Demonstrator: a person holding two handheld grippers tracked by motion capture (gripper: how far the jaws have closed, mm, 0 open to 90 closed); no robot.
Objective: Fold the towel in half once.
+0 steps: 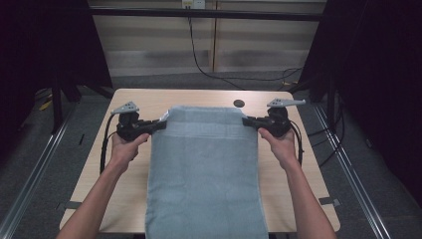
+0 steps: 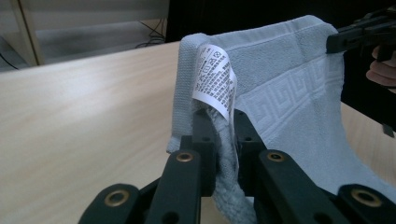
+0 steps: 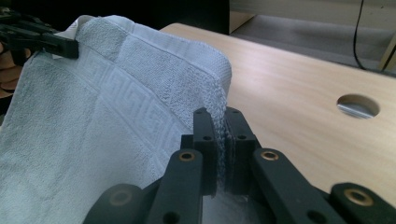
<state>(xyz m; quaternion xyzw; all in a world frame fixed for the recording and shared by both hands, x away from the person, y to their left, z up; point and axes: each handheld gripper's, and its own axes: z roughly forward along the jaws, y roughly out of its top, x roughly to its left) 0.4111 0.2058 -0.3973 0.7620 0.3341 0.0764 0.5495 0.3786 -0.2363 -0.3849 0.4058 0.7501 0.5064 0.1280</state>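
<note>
1. Left gripper (image 2: 219, 140): jaws pinching far-left corner of towel (image 1: 204, 169), care label (image 2: 215, 79) draped just above jaw tips.
2. Right gripper (image 3: 219, 140): jaws pinching far-right corner, cloth edge caught between them.
3. Towel: far edge raised off table (image 1: 293, 174), stretched straight from one pair of jaws to the other; long axis running back from that edge toward person, near end hanging over table edge.
4. Judged: both hands equally near; next move hinges on that taut span.
</note>
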